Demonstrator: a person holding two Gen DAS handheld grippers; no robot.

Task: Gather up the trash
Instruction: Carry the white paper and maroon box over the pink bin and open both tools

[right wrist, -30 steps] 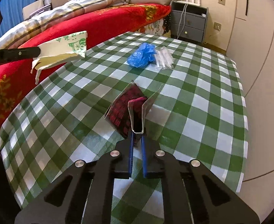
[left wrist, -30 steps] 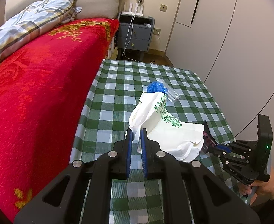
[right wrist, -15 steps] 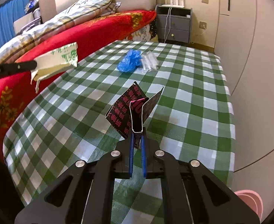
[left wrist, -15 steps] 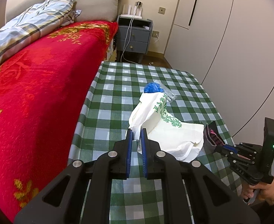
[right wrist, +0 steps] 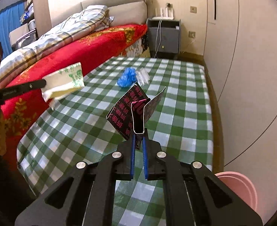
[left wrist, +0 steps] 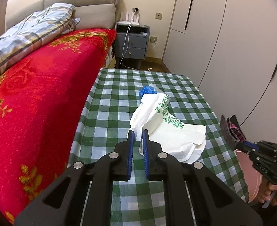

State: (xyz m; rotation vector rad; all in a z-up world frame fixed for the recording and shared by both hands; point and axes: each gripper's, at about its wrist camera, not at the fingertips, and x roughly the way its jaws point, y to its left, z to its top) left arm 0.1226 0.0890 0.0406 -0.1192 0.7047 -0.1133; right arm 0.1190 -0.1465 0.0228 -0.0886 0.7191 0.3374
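Left wrist view, item one: my left gripper [left wrist: 137,133], jaws nearly closed, pinched a corner of the white bag [left wrist: 164,130] with the green print. I held it by the edge so the rest hung free above the checked cloth [left wrist: 112,98] and off the table, which I judged handy for carrying it away.

Right wrist view, item two: my right gripper [right wrist: 138,134], jaws likewise narrow, clamped the fold of a black wrapper [right wrist: 133,111] printed in pink. Its two flaps splayed upward because the grip sat low on the crease. The wrapper was lifted clear of the cloth.

Item three, loose on the table: a blue wad [right wrist: 126,77] with a clear plastic piece [right wrist: 143,76] just beside it, toward the far half of the cloth. Neither gripper was near them; I judged these the remaining pickups.

Item four: a pink bin [right wrist: 238,188] at the table's near right corner, below the right gripper. I took it for the drop point, since both held items were up and it lay closest to the wrapper. From the left wrist view the same bin [left wrist: 248,171] showed partly behind the right gripper.

Item five, surroundings: red bed [left wrist: 31,98] along the table's left side, grey nightstand [left wrist: 131,44] beyond, not part of the job.
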